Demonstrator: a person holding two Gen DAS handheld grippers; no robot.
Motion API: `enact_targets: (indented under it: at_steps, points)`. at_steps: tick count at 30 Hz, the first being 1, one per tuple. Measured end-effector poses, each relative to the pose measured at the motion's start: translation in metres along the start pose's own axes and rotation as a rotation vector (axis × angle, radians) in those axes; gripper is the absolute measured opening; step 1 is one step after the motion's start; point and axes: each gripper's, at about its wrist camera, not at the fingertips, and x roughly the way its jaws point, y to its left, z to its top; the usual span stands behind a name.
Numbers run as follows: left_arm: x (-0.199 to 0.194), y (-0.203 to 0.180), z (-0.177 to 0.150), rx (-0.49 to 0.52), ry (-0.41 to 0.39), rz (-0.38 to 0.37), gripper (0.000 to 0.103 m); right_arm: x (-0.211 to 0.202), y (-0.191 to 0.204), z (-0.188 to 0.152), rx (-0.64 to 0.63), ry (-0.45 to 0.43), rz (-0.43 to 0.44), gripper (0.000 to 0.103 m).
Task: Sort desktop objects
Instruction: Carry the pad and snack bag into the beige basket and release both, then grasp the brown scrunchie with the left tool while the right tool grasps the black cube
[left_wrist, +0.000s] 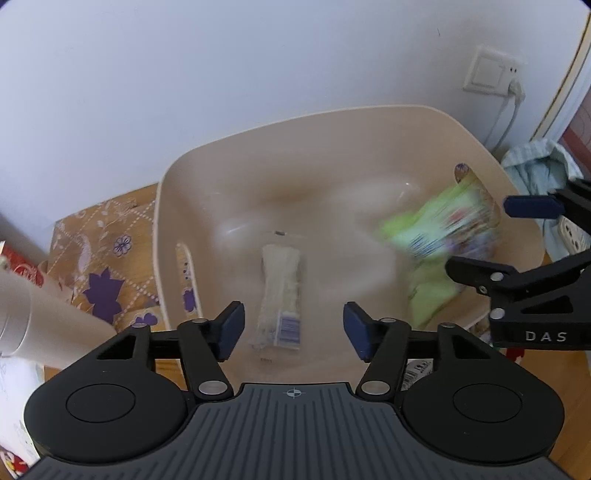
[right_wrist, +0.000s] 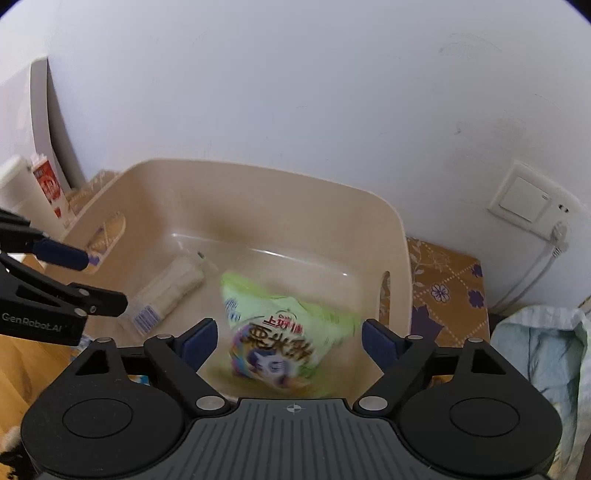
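Note:
A beige plastic basket (left_wrist: 347, 122) stands in front of both grippers; it also shows in the right wrist view (right_wrist: 258, 173). A clear-wrapped pale snack pack (left_wrist: 281, 295) lies on its floor, also seen in the right wrist view (right_wrist: 166, 291). A green snack bag (right_wrist: 280, 332), blurred by motion, sits in the basket between the open right jaws, not gripped; in the left wrist view the bag (left_wrist: 443, 229) is at the right. My left gripper (left_wrist: 293, 326) is open and empty above the pale pack. My right gripper (right_wrist: 290, 341) is open.
A brown floral cloth (left_wrist: 99, 251) covers the surface under the basket. A white cylinder (left_wrist: 37, 310) leans at the left. A red and white carton (right_wrist: 48, 188) stands far left. A wall socket (right_wrist: 528, 199) with a cable and a pale cloth bundle (right_wrist: 539, 350) are at the right.

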Motion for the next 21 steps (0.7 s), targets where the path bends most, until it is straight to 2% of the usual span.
enact_targets:
  at_steps: [4, 8, 12, 14, 18, 21]
  points:
    - [-0.020, 0.007, -0.008, 0.005, -0.019, -0.006, 0.064, -0.032, -0.004, -0.009, -0.002, -0.060, -0.021, 0.103]
    - [-0.045, 0.015, -0.019, 0.029, -0.040, -0.014, 0.068, -0.050, -0.011, -0.013, 0.029, -0.099, -0.010, 0.103]
    - [-0.068, 0.025, -0.037, 0.034, -0.041, -0.020, 0.073, -0.074, -0.006, -0.039, 0.042, -0.118, 0.025, 0.103]
    - [-0.077, 0.031, -0.052, 0.028, -0.025, -0.026, 0.074, -0.080, -0.001, -0.053, 0.038, -0.104, 0.059, 0.103]
    - [-0.081, 0.041, -0.084, 0.013, 0.035, -0.024, 0.075, -0.075, 0.008, -0.083, 0.093, -0.012, 0.152, 0.103]
    - [-0.079, 0.045, -0.107, 0.006, 0.077, -0.003, 0.075, -0.069, 0.023, -0.108, 0.080, 0.019, 0.177, 0.103]
